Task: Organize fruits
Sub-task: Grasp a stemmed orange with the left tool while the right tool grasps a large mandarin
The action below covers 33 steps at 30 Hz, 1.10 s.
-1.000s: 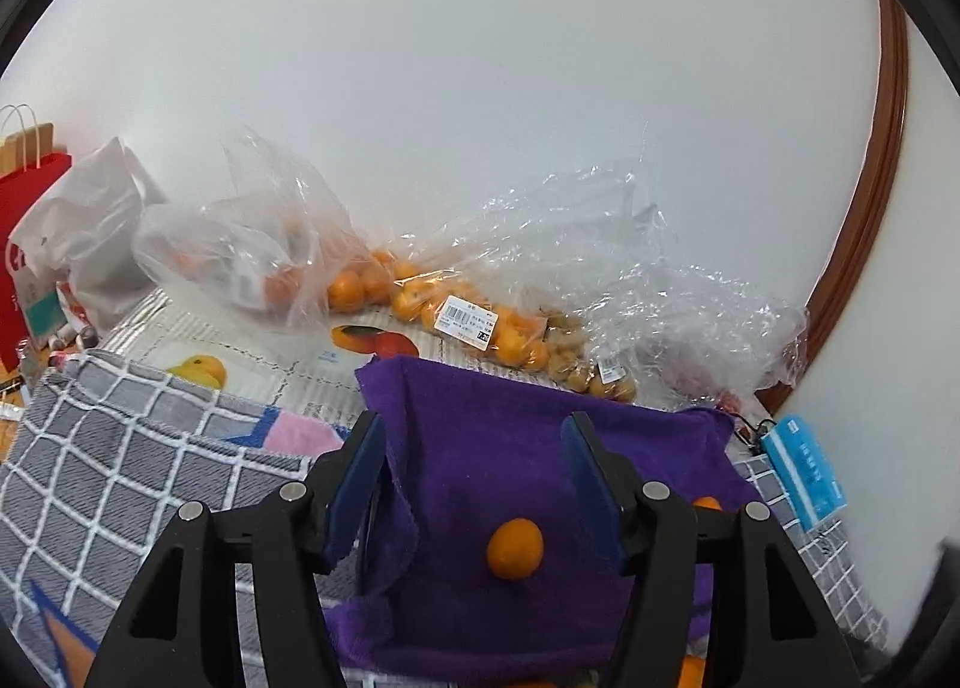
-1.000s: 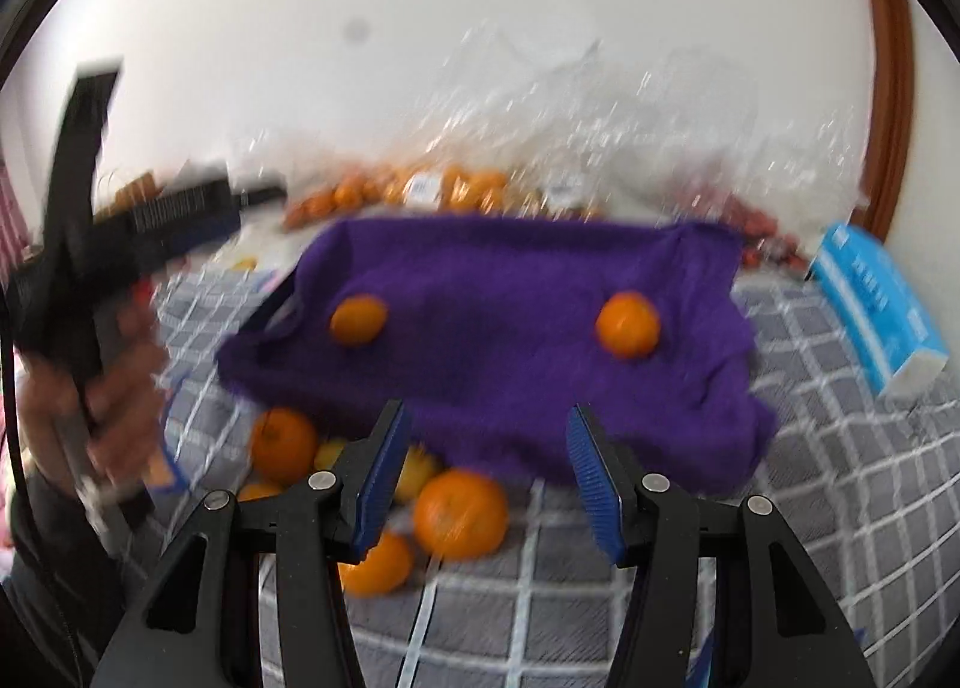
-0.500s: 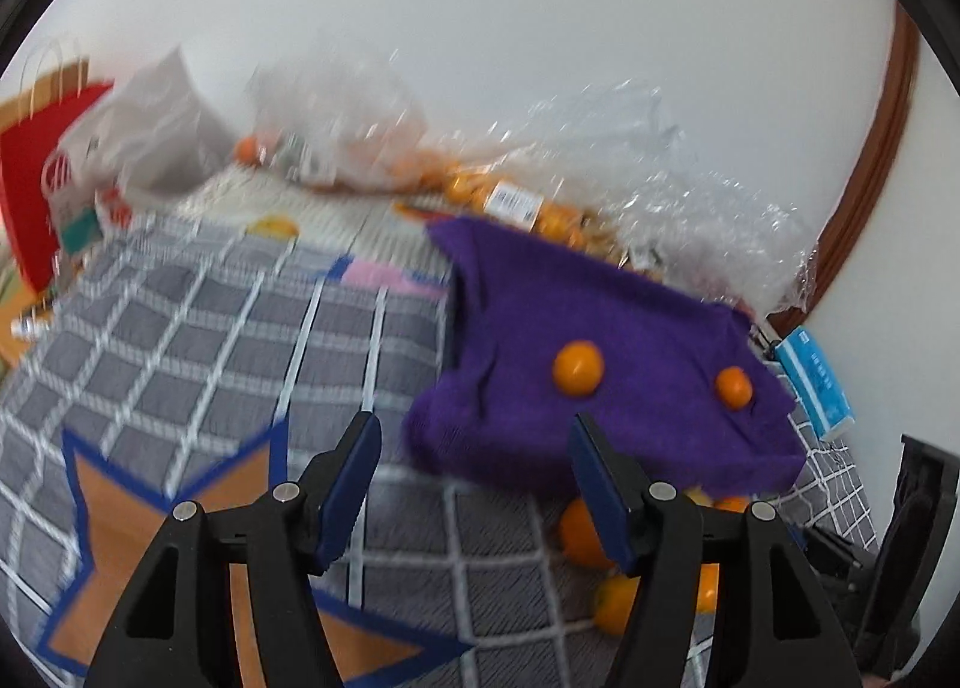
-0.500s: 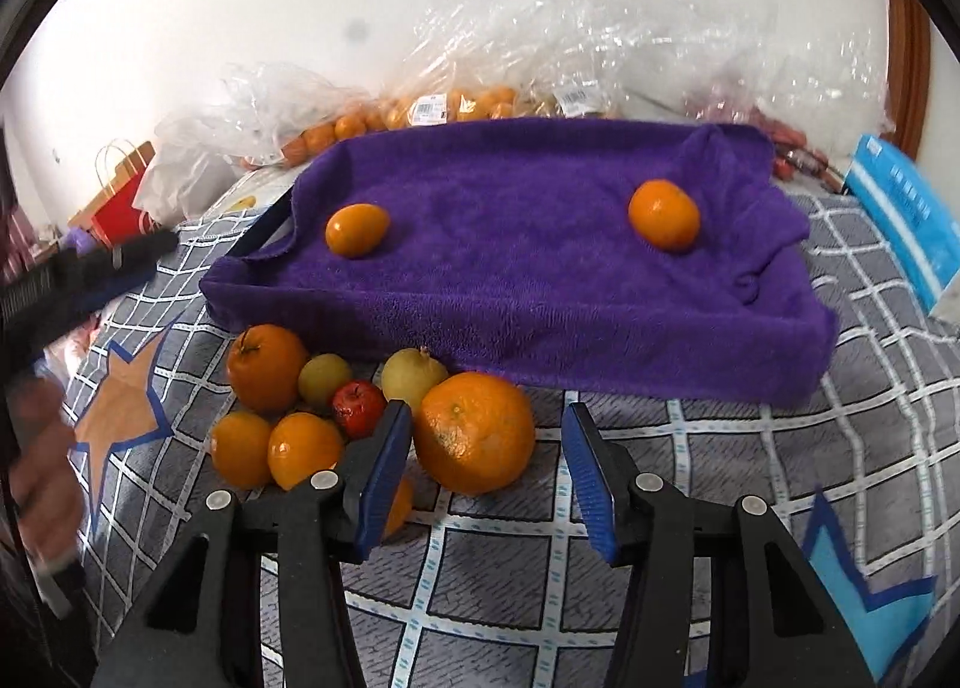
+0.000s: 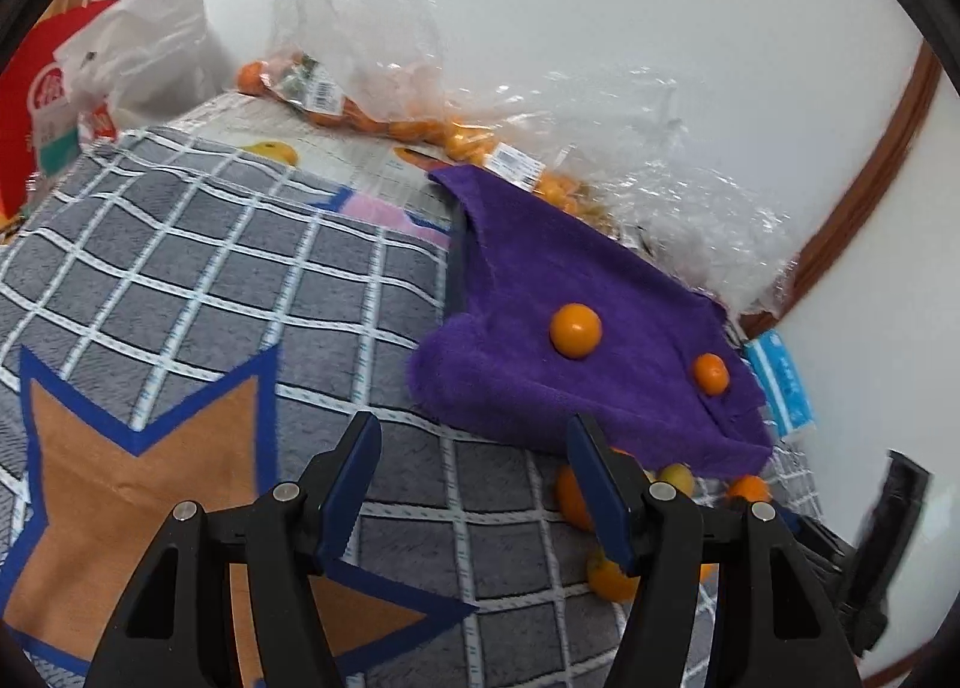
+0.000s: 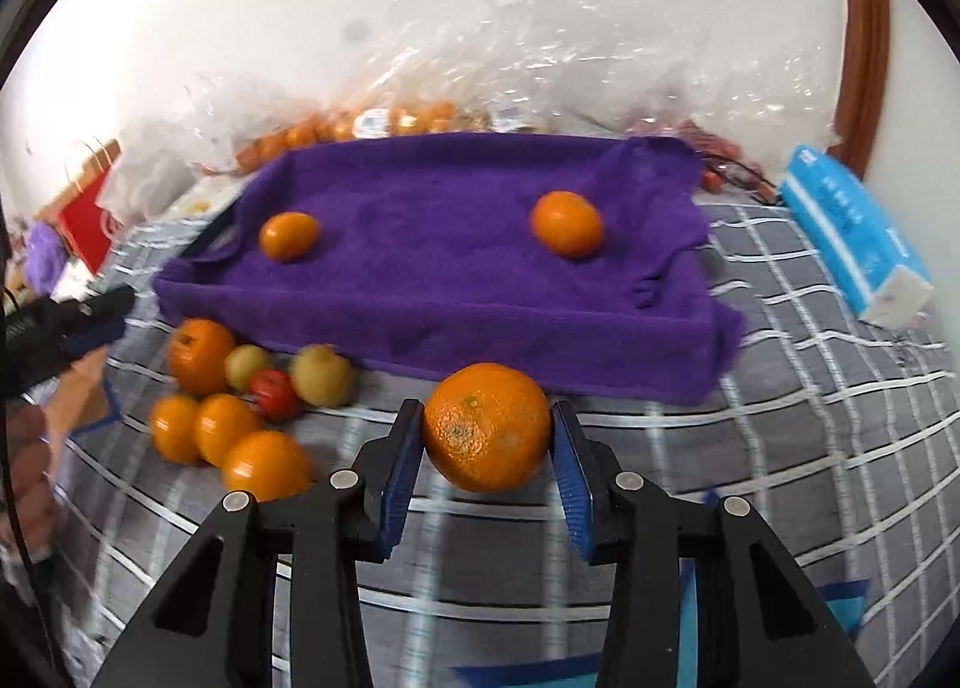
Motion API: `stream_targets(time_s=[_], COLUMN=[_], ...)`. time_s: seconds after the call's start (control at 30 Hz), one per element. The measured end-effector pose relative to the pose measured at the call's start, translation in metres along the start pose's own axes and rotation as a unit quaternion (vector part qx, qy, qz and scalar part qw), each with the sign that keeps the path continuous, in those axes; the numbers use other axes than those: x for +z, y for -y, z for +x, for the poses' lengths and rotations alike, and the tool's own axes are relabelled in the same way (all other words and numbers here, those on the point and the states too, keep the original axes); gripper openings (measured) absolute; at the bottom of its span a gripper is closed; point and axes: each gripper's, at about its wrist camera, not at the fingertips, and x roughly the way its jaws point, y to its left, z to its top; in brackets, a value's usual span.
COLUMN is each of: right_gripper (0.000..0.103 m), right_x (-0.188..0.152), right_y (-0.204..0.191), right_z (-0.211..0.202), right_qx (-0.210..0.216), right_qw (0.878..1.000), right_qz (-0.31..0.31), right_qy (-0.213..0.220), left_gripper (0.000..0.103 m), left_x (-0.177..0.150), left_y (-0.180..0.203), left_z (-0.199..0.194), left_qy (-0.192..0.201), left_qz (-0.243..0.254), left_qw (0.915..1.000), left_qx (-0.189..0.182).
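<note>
Right gripper point(image 6: 485, 430) closing on an orange point(image 6: 486, 427) before the purple tray point(image 6: 420, 292); left gripper point(image 5: 474, 478) gapes, empty.

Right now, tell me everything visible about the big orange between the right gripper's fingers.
The big orange is round, deep orange, with dimpled, glossy peel and a brownish mottled patch around a small stem scar facing the camera. It looks whole and sits on the grey checked blanket, just in front of the purple towel-lined tray. It is the largest fruit in view. The right gripper brackets it, jaws closing, blue pads at or nearly against both sides. No other fruit touches it.
</note>
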Motion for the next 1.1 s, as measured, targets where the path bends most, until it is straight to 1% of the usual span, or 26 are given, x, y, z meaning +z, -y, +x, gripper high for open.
stream_targets(time_s=[0.07, 0.13, 0.2, 0.27, 0.37, 0.4, 0.53, 0.6, 0.73, 0.8, 0.87, 0.9, 0.97, 1.0, 1.03, 1.1], right_gripper=[0.042, 0.042, 0.042, 0.042, 0.042, 0.042, 0.042, 0.042, 0.042, 0.042, 0.042, 0.042, 0.042, 0.042, 0.042, 0.042], right_x=[-0.001, -0.001, -0.001, 0.001, 0.0, 0.0, 0.0, -0.001, -0.001, -0.002, -0.002, -0.002, -0.002, -0.002, -0.002, -0.002], right_y=[0.005, 0.004, 0.0, -0.003, -0.002, -0.003, -0.009, -0.008, -0.007, -0.008, -0.008, -0.008, -0.006, -0.006, -0.004, -0.001], right_z=[0.006, 0.005, 0.006, 0.007, 0.012, 0.012, 0.014, 0.014, 0.013, 0.013, 0.013, 0.012, 0.011, 0.01, 0.009, 0.006], right_qx=[0.0, -0.001, -0.011, -0.013, -0.013, -0.015, -0.027, -0.024, -0.026, -0.029, -0.026, -0.024, -0.022, -0.021, -0.019, -0.007], right_qw=[1.0, 1.0, 1.0, 1.0, 0.999, 0.999, 0.999, 0.999, 0.999, 0.999, 0.999, 0.999, 0.999, 0.999, 1.0, 1.0], right_qz=[0.014, 0.009, -0.002, -0.01, -0.012, -0.014, -0.025, -0.021, -0.022, -0.023, -0.022, -0.019, -0.012, -0.009, -0.007, 0.003], right_qy=[-0.016, -0.01, -0.013, -0.015, -0.028, -0.028, -0.027, -0.028, -0.028, -0.028, -0.028, -0.027, -0.026, -0.024, -0.022, -0.015], left_gripper=[0.062, 0.062, 0.062, 0.062, 0.061, 0.061, 0.062, 0.069, 0.068, 0.068, 0.067, 0.067, 0.067, 0.067, 0.067, 0.067], left_x=[-0.001, -0.002, -0.005, -0.008, -0.013, -0.014, -0.014, -0.013, -0.012, -0.012, -0.011, -0.011, -0.012, -0.012, -0.013, -0.014], left_y=[0.002, 0.003, 0.005, 0.008, 0.014, 0.015, 0.015, 0.015, 0.013, 0.012, 0.012, 0.014, 0.021, 0.025, 0.03, 0.039], left_z=[0.002, 0.003, 0.007, 0.011, 0.02, 0.02, 0.019, 0.02, 0.02, 0.019, 0.016, 0.014, 0.01, 0.01, 0.011, 0.013], left_qy=[-0.007, -0.011, -0.022, -0.032, -0.046, -0.045, -0.044, -0.052, -0.057, -0.065, -0.07, -0.065, -0.05, -0.049, -0.057, -0.071], left_qz=[0.005, 0.006, 0.01, 0.018, 0.039, 0.044, 0.047, 0.05, 0.045, 0.035, 0.023, 0.026, 0.043, 0.05, 0.055, 0.056], left_qw=[0.9999, 0.9998, 0.9995, 0.9992, 0.9981, 0.9979, 0.9978, 0.9974, 0.9973, 0.9967, 0.9941, 0.9939, 0.9952, 0.9957, 0.9958, 0.9944], left_qx=[-0.009, -0.017, -0.022, -0.015, 0.013, 0.017, 0.018, 0.007, -0.005, -0.034, -0.08, -0.086, -0.072, -0.06, -0.046, -0.054])
